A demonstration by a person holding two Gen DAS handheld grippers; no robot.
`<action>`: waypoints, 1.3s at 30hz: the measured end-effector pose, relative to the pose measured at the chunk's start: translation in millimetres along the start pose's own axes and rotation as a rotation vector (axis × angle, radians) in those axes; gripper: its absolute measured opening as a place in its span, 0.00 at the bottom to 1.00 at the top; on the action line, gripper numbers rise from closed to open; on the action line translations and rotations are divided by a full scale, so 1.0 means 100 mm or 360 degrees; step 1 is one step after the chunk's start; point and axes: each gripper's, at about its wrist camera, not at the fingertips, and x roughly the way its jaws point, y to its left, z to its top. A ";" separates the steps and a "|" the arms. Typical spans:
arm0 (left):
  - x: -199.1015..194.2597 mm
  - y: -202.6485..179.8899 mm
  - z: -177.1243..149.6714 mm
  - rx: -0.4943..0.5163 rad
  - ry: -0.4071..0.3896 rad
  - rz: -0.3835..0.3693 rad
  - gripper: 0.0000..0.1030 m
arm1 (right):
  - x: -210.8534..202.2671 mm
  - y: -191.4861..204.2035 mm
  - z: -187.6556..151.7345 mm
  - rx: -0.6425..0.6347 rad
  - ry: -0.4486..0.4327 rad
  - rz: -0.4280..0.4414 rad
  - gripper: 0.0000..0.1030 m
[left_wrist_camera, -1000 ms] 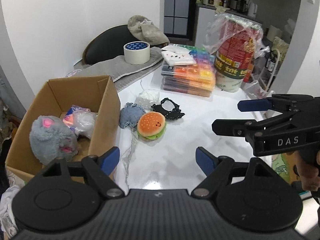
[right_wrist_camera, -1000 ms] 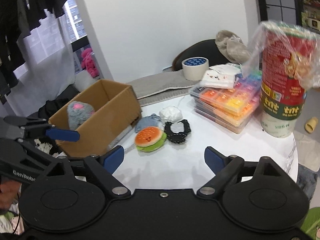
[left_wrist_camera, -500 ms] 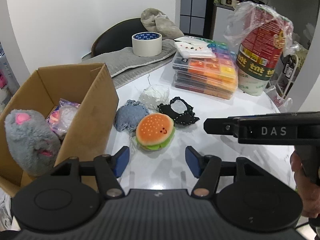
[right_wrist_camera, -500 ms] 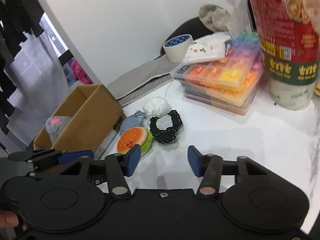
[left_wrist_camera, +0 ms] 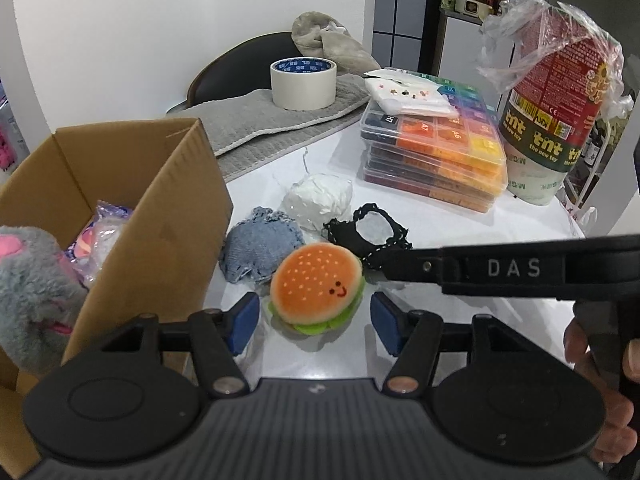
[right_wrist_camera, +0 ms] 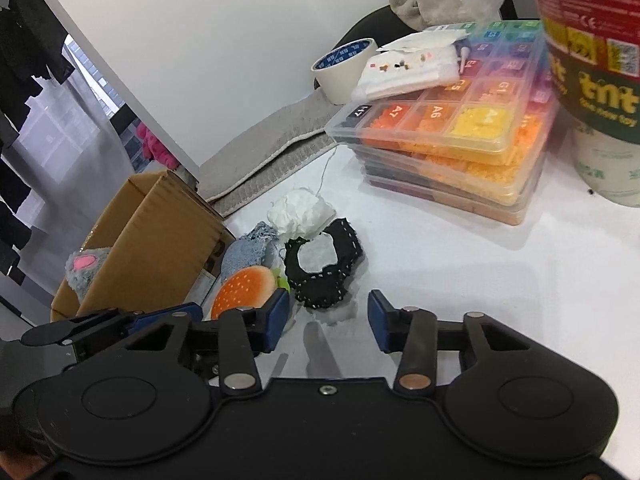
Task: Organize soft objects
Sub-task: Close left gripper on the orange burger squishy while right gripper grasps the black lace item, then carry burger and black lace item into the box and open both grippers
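1. A cardboard box [left_wrist_camera: 120, 216] is being shown at the left of the white table [left_wrist_camera: 460, 320]; a grey plush [left_wrist_camera: 32, 292] and a wrapped pastel item [left_wrist_camera: 100, 240] are being held inside it.
2. Just right of the box, a denim piece [left_wrist_camera: 258, 250] is being seen lying on the table, touching the burger plush [left_wrist_camera: 316, 286].
3. The burger plush is being framed by the left gripper [left_wrist_camera: 314, 322], whose jaws are being held wide apart, one blue pad on each side; nothing is being gripped.
4. A white wad [left_wrist_camera: 320, 200] is being seen behind the denim, and a black patch [right_wrist_camera: 320, 270] beside it.
5. The right gripper [right_wrist_camera: 328, 318] is being held before the black patch, jaws spread and empty.
6. Stacked bead cases [left_wrist_camera: 436, 156] and a wrapped tub [left_wrist_camera: 556, 120] are being shown at the right; a tape roll [left_wrist_camera: 303, 84] is resting on a grey mat [left_wrist_camera: 260, 124] behind.
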 end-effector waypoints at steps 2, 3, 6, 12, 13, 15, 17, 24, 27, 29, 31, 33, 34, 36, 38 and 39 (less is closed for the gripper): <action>0.03 0.00 0.00 -0.0010 -0.0002 -0.0007 0.59 | 0.02 0.00 0.02 0.0006 -0.0003 0.0003 0.36; 0.05 0.01 -0.01 -0.0014 -0.0004 -0.0013 0.59 | 0.03 -0.01 0.03 0.0011 -0.0002 0.0006 0.33; 0.08 0.01 -0.01 -0.0024 -0.0003 -0.0015 0.44 | 0.07 -0.03 0.03 0.0030 0.0004 0.0006 0.18; 0.04 0.05 -0.05 -0.0043 -0.0002 -0.0048 0.34 | 0.00 -0.04 -0.02 0.0059 -0.0018 0.0041 0.04; 0.02 0.06 -0.05 -0.0052 -0.0002 -0.0055 0.33 | -0.02 -0.04 -0.03 0.0068 -0.0025 0.0043 0.04; 0.00 0.09 -0.06 -0.0067 -0.0005 -0.0065 0.33 | -0.08 -0.04 -0.05 0.0081 -0.0044 0.0038 0.04; -0.04 0.10 -0.08 -0.0075 -0.0009 -0.0078 0.32 | -0.15 -0.02 -0.07 0.0090 -0.0061 0.0034 0.04; -0.26 0.09 -0.13 -0.0045 -0.0043 -0.0131 0.32 | -0.39 0.09 -0.17 0.0120 -0.0111 -0.0013 0.04; -0.36 0.09 -0.16 -0.0023 -0.0048 -0.0144 0.32 | -0.50 0.19 -0.22 0.0101 -0.0123 -0.0047 0.04; -0.44 0.09 -0.18 -0.0005 -0.0049 -0.0159 0.32 | -0.57 0.27 -0.26 0.0085 -0.0134 -0.0060 0.04; -0.52 0.08 -0.19 0.0024 -0.0057 -0.0171 0.32 | -0.63 0.34 -0.28 0.0069 -0.0145 -0.0074 0.04; -0.62 0.08 -0.18 0.0036 -0.0068 -0.0193 0.32 | -0.71 0.41 -0.29 0.0045 -0.0157 -0.0086 0.04; -0.66 0.09 -0.18 0.0039 -0.0072 -0.0202 0.32 | -0.76 0.44 -0.29 0.0036 -0.0165 -0.0091 0.04; -0.76 0.10 -0.17 0.0056 -0.0091 -0.0217 0.32 | -0.84 0.52 -0.29 0.0011 -0.0184 -0.0105 0.04; -0.86 0.12 -0.16 0.0074 -0.0109 -0.0232 0.32 | -0.91 0.60 -0.28 -0.0017 -0.0199 -0.0115 0.04; -0.90 0.14 -0.16 0.0080 -0.0115 -0.0242 0.32 | -0.95 0.66 -0.28 -0.0037 -0.0209 -0.0122 0.04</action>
